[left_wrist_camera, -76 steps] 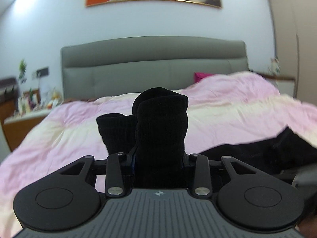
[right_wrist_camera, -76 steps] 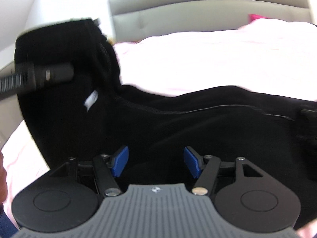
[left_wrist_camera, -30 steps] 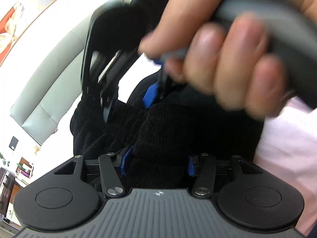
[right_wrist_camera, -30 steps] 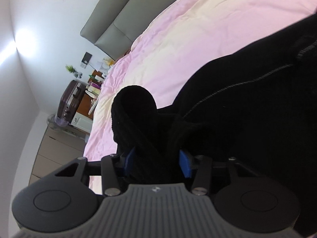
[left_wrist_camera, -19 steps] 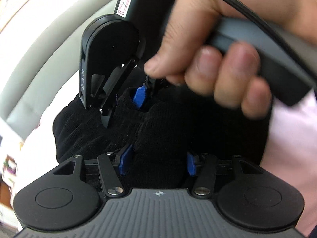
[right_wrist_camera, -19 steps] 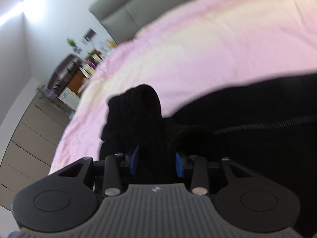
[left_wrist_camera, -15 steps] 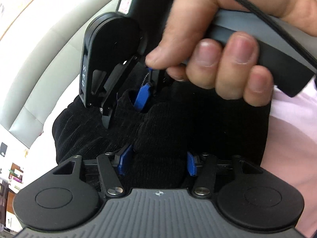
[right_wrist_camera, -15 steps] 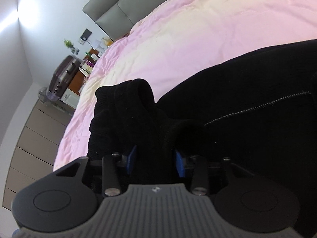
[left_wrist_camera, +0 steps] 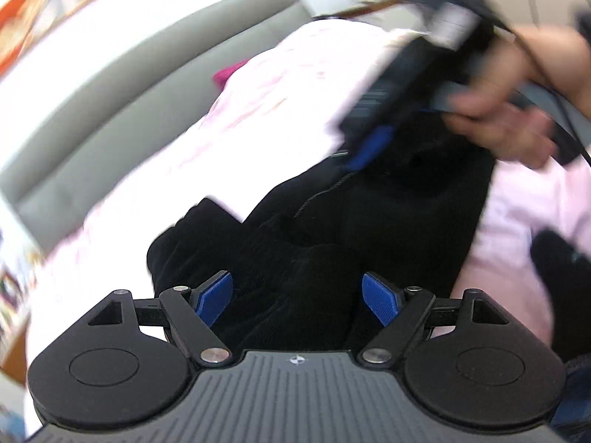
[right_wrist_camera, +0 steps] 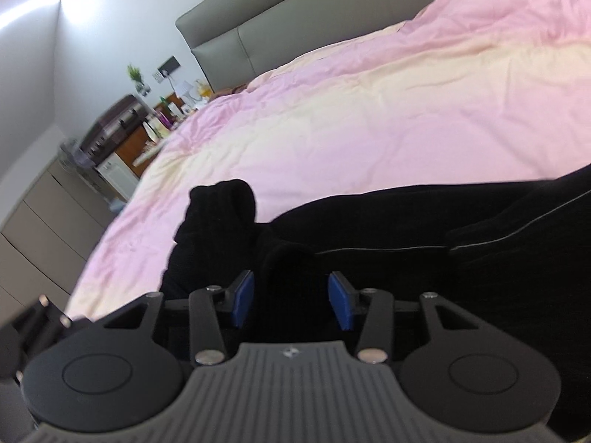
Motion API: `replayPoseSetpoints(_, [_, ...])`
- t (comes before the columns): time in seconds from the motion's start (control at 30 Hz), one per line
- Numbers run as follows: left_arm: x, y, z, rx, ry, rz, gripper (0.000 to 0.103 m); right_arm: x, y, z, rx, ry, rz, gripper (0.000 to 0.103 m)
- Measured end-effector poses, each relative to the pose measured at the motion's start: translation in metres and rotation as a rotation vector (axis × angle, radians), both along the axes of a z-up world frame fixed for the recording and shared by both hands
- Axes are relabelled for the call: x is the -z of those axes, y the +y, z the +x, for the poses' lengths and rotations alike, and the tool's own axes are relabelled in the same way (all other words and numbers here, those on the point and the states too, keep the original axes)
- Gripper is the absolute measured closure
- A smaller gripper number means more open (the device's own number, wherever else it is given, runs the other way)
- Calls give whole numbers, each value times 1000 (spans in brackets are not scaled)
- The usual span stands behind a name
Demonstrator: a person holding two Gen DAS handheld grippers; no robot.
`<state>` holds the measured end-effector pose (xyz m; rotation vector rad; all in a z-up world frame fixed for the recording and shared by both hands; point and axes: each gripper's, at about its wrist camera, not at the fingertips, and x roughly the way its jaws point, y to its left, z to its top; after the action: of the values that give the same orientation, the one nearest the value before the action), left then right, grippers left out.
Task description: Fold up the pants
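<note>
The black pants [left_wrist_camera: 369, 229] lay on the pink and cream duvet [right_wrist_camera: 388, 110] and filled the lower middle of both views. In the left wrist view the left gripper [left_wrist_camera: 297, 297] sat at the bottom centre, its blue pads [left_wrist_camera: 216, 297] spread wide, with a bunched lump of dark cloth between them. The pads did not seem to press this cloth, so the left tool looked released and was only resting over the fabric. In the upper right of the same view, blurred, the person's right hand [left_wrist_camera: 517, 110] held the other tool above the pants.

In the right wrist view the right gripper [right_wrist_camera: 291, 301] sat at the bottom centre with a ribbed fold of the pants between its pads. A small gap showed on each side of the fold, so the jaws appeared partly open and not clamping; a light contact cannot be excluded. A cuff end [right_wrist_camera: 221, 203] stood up just to the left of it, and a pale seam ran to the right edge.

The step in hand was probably the laying down of a folded part. The next move would call for drawing both tools away without dragging the cloth, then taking a new edge for the next fold.
</note>
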<state>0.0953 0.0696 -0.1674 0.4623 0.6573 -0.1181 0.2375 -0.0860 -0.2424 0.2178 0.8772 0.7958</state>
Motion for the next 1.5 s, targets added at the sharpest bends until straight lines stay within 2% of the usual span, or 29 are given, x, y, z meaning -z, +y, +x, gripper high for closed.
replayPoseSetpoints(0.2, [-9, 45, 8, -236, 50, -221, 9, -10, -39, -13, 47, -67, -116, 59])
replayPoseSetpoints(0.37, [-8, 107, 19, -416, 100, -457, 9, -13, -95, -6, 165, -85, -159, 49])
replayPoseSetpoints(0.47, [-2, 141, 19, -474, 164, -591, 9, -15, -131, 3, 259, -87, -161, 42])
replayPoseSetpoints(0.53, [4, 152, 20, -491, 208, -641, 9, -13, -158, 14, 326, -70, -147, 37])
replayPoseSetpoints(0.63, [7, 154, 21, -494, 213, -665, 9, -1, -190, 33, 438, -5, -112, 37])
replayPoseSetpoints(0.73, [13, 148, 28, -482, 195, -640, 9, 14, -218, 48, 538, 74, -69, 37])
replayPoseSetpoints(0.87, [29, 140, 46, -492, 224, -577, 9, 27, -224, 58, 557, 131, -88, 37])
replayPoseSetpoints(0.93, [34, 138, 47, -498, 217, -561, 5, 35, -216, 56, 536, 169, -155, 37])
replayPoseSetpoints(1.0, [36, 139, 47, -506, 209, -573, 4, 39, -206, 49, 498, 172, -235, 37])
replayPoseSetpoints(1.07, [38, 143, 46, -518, 212, -605, 3, 33, -199, 36, 479, 118, -279, 38])
replayPoseSetpoints(1.13, [38, 146, 46, -528, 213, -628, 3, 16, -197, 21, 472, 19, -256, 50])
replayPoseSetpoints(1.2, [38, 146, 45, -527, 209, -629, 3, 6, -193, 13, 430, -25, -227, 57])
replayPoseSetpoints(1.27, [38, 145, 44, -526, 205, -622, 3, 7, -184, 11, 375, -14, -257, 61])
replayPoseSetpoints(1.33, [38, 143, 44, -526, 204, -615, 3, 14, -169, 13, 316, 9, -349, 59])
replayPoseSetpoints(1.43, [39, 143, 45, -523, 202, -608, 2, 41, -147, 20, 227, 97, -499, 57])
replayPoseSetpoints(1.5, [38, 142, 45, -519, 198, -601, 2, 45, -138, 20, 198, 75, -547, 56])
